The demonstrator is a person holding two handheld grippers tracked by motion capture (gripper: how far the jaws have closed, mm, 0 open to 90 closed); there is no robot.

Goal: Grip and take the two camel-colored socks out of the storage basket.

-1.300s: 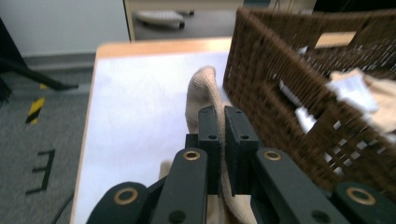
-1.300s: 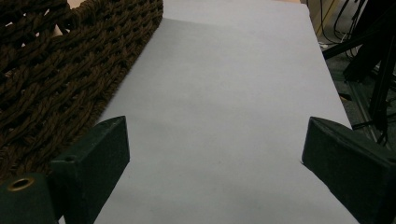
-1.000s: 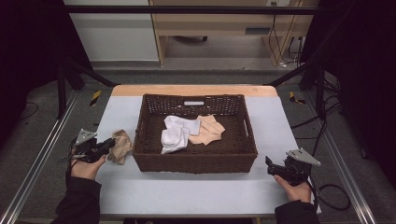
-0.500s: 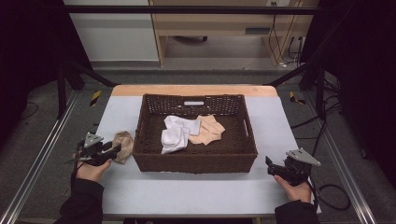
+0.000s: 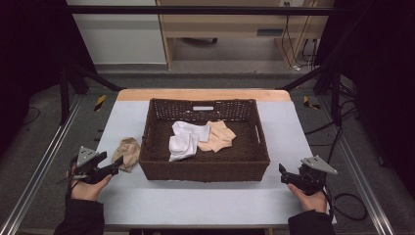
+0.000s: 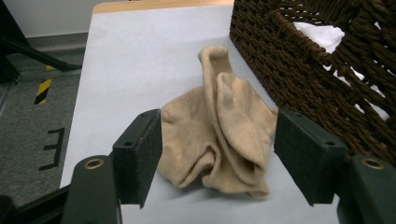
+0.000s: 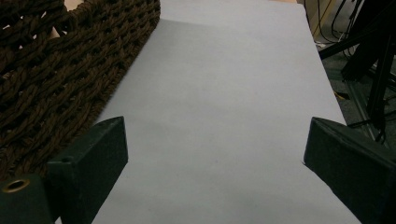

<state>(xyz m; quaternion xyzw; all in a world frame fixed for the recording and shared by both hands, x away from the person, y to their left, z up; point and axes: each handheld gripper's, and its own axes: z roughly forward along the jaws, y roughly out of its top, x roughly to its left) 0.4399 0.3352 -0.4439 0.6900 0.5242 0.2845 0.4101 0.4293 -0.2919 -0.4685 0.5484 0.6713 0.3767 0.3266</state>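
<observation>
Left gripper (image 6: 217,163) just opened wide around tan sock (image 6: 224,135) on worktop (image 6: 140,56) beside basket (image 6: 317,60); right gripper (image 7: 215,163) wide open, empty.

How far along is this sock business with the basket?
One tan sock already lies crumpled on the table beside the wicker basket. The left claw has just been opening, its pads standing clear on either side of that sock, so nothing is gripped now. Still in the basket: a white sock and a peach one. The right claw waits open over bare table.
</observation>
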